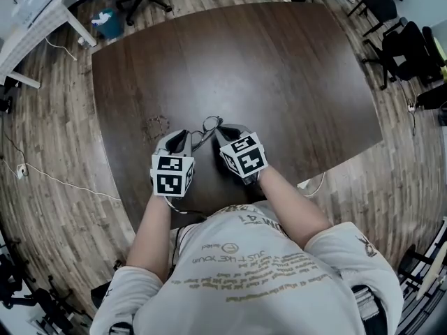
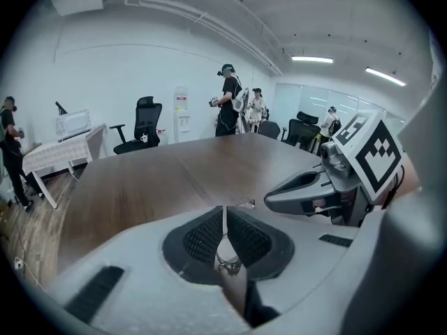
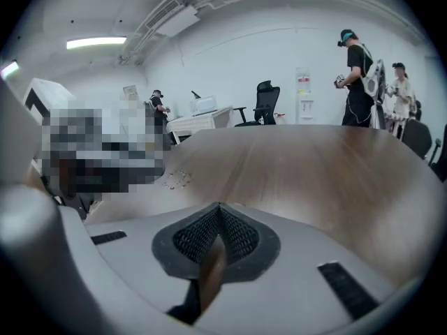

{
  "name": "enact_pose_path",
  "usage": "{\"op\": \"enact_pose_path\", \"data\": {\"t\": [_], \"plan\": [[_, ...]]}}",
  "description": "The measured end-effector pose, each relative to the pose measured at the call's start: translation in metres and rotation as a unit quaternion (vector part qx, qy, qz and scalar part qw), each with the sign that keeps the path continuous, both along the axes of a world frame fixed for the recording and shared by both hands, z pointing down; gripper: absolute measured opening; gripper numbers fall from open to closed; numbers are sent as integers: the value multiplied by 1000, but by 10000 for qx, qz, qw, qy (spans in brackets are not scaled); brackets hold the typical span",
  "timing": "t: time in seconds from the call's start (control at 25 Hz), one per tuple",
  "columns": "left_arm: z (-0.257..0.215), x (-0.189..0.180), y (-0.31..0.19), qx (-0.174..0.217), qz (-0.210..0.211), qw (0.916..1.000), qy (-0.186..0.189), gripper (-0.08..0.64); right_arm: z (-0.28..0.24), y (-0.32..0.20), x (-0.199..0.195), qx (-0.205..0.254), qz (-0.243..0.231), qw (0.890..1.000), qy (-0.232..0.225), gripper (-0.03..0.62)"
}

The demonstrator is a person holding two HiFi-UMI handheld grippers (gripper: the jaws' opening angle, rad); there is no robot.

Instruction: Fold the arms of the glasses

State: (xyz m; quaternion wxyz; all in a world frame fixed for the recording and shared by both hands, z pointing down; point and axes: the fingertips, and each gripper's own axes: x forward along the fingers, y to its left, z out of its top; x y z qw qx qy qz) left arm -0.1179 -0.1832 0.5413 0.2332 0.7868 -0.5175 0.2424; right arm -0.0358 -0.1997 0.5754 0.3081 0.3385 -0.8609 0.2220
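Observation:
A pair of thin wire-framed glasses is held just above the dark wooden table, close in front of me. My left gripper is at their left side. Its pads are shut on a thin metal part of the frame, and a small metal tip pokes out past the jaws. My right gripper is at their right side, shut on a brown arm of the glasses that runs back between its pads. In the left gripper view the right gripper is close by on the right.
Black office chairs stand off the table's far right corner, and a white table stands at the far left. Several people stand beyond the table's far end. A cable lies on the wooden floor to the left.

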Motion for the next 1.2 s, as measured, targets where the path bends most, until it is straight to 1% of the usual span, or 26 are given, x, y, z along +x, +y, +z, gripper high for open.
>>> {"op": "enact_pose_path", "data": {"t": [0.16,0.28,0.44,0.6,0.72,0.8,1.04,1.2], "plan": [[-32,0,3,471,-205,9986,87,21,-42,-4,5,447,312,9978,-372,14],[-65,0,7,905,-357,9951,176,15,-84,-4,6,853,532,9921,-748,14],[-110,6,13,1474,-477,9875,280,14,-142,0,10,1432,790,9788,-1235,14],[-149,10,20,1934,-530,9792,314,14,-195,7,12,1937,1029,9630,-1566,14],[-171,18,25,2065,-505,9757,525,14,-225,12,18,2253,1158,9522,-1706,14],[-184,23,28,2116,-491,9739,655,14,-240,16,24,2418,1181,9472,-1742,14],[-210,26,27,2253,-592,9707,586,14,-260,17,33,2650,1110,9423,-1721,14],[-223,35,22,2269,-653,9704,507,14,-272,11,41,2638,1023,9421,-1798,14]]}}
